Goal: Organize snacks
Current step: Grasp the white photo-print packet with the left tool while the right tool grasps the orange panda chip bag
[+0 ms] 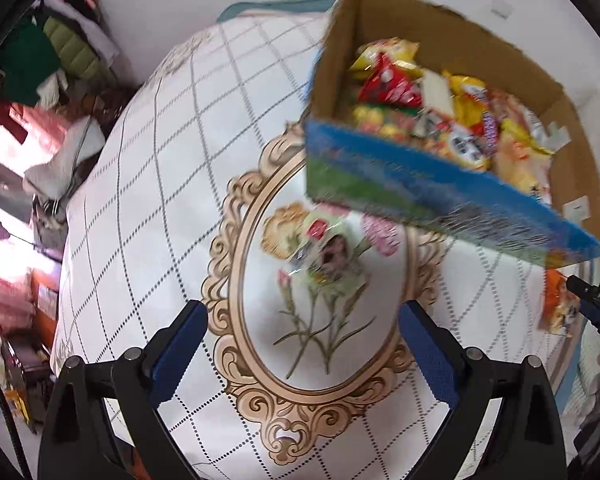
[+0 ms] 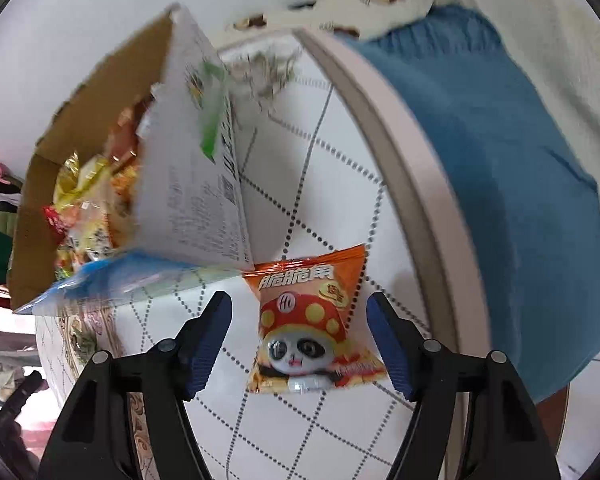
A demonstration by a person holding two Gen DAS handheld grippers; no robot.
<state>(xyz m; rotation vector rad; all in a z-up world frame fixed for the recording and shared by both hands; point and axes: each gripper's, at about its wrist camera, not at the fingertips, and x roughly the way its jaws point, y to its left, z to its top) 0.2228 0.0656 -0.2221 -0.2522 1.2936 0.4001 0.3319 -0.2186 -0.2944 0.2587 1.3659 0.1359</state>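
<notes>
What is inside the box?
The box is full of snack packets, mostly yellow, red and orange, piled together. Only the top layer shows; whatever lies beneath, and the box floor, is covered.

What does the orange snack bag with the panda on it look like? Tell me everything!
The orange snack bag is a small, shiny, puffy plastic packet with crimped ends. It shows a cartoon panda in a red hat with yellow spots, under big white lettering. It lies flat on the white tablecloth, right beside the cardboard box corner, perhaps touching it. The open right gripper has one finger on each side, not squeezing it.
</notes>
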